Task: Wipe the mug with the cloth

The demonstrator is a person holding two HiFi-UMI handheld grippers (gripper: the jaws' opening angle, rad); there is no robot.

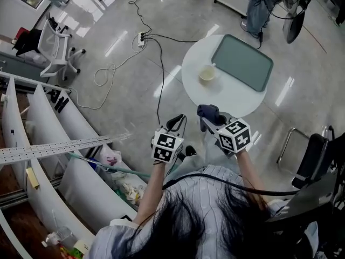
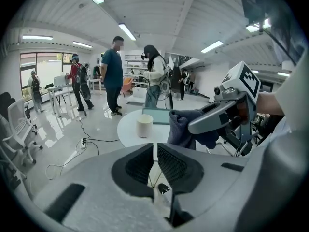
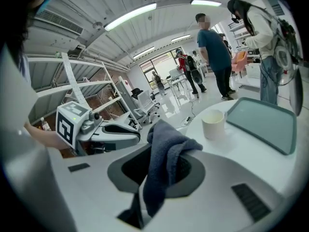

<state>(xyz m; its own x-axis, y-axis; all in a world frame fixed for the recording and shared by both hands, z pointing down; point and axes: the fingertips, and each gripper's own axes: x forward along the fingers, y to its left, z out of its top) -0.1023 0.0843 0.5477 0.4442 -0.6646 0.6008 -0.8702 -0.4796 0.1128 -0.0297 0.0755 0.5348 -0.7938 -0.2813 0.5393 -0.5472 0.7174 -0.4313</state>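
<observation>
One mug (image 1: 207, 73) stands near the table's (image 1: 237, 99) left edge: rigid, probably slick, best steadied by its wall. Right gripper's (image 3: 161, 168) fingers pinch the limp cloth (image 3: 166, 149); left gripper's (image 2: 154, 164) fingers nearly meet, empty.

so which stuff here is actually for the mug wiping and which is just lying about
For the job: mug, cloth, right hand-held gripper shut on the cloth, left hand-held gripper empty.
Lying about: tray beside the mug, power strip, office chair.
</observation>
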